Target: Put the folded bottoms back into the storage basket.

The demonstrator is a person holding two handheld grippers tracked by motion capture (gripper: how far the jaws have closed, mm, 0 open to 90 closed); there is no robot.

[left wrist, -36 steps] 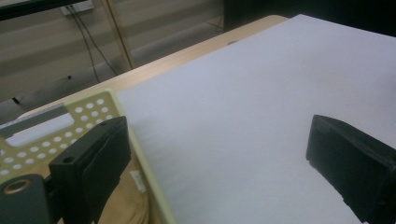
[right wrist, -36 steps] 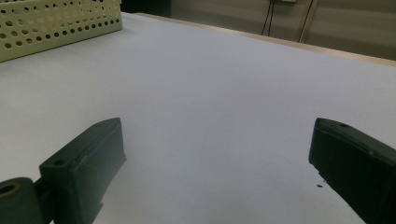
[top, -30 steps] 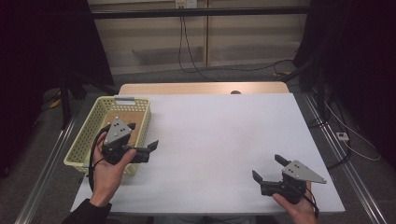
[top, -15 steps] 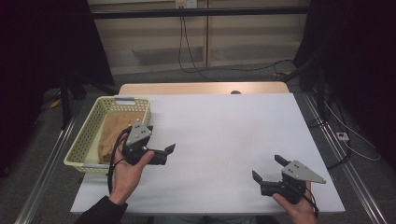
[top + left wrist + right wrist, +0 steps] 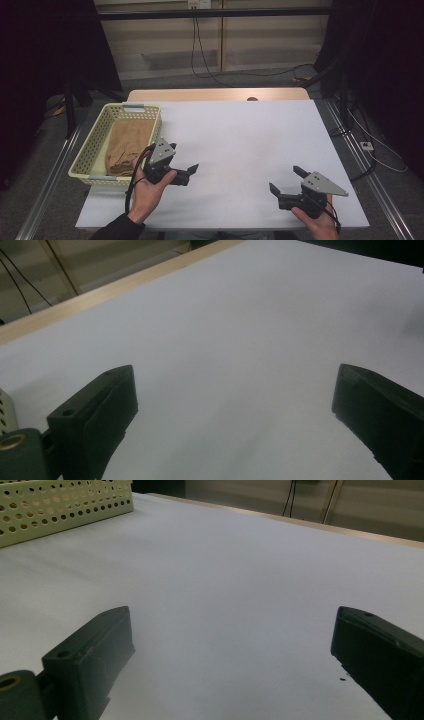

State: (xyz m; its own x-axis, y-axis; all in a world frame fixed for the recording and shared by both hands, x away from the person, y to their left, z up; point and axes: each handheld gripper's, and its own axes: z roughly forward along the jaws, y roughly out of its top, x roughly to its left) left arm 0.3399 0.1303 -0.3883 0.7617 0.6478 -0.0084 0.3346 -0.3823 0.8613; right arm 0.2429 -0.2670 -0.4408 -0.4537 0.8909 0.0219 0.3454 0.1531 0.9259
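My left gripper [image 5: 184, 171], jaws wide and empty, hovers over the white counter [image 5: 250, 145] just right of the pale yellow perforated basket [image 5: 95, 145], which holds a folded tan cloth [image 5: 125, 147]. My right gripper [image 5: 285, 182], likewise spread empty, sits near right, nothing obstructing either.

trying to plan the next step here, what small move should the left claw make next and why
Probably swing the left claw back toward the basket and dip onto the folded tan cloth. Its jaws stand wide open with nothing between them over bare white table, and the cloth lying in the basket is the one loose thing near it.
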